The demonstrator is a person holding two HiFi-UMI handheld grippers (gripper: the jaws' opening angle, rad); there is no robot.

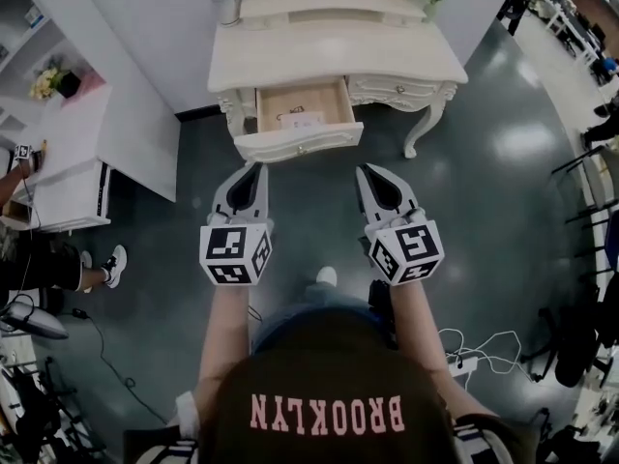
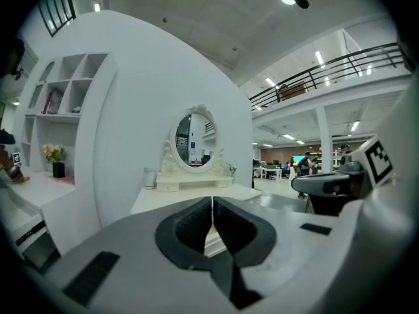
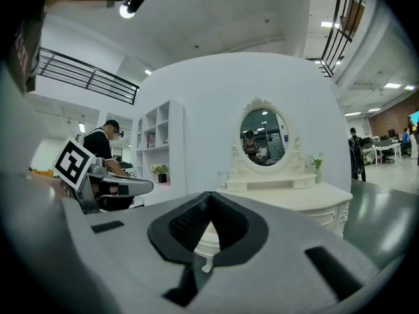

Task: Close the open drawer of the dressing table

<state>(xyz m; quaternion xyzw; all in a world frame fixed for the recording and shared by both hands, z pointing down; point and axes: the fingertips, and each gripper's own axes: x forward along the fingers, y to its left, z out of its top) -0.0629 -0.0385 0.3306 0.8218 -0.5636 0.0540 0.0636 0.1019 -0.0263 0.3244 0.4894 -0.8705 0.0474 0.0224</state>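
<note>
- Two tools, left gripper (image 1: 257,168) and right gripper (image 1: 368,172), jaws pressed together, holding nothing, point toward the table.
- Just beyond, drawer (image 1: 302,114) juts open from dressing table (image 1: 338,61) front edge toward them, its long front lying crosswise.

"BROOKLYN" in pink capitals, seen upside down, across the person's dark shirt (image 1: 329,380)

Surroundings: white studio corner on a glossy dark floor (image 1: 484,220).
A white shelf unit (image 2: 62,93) has a small vase of flowers (image 2: 52,154) on its counter; 1 person (image 1: 39,259) in dark shorts and a white shoe is beside it. White cables (image 1: 484,341) lead to a power strip (image 1: 462,363). A railed balcony (image 2: 327,67) spans the hall behind.
</note>
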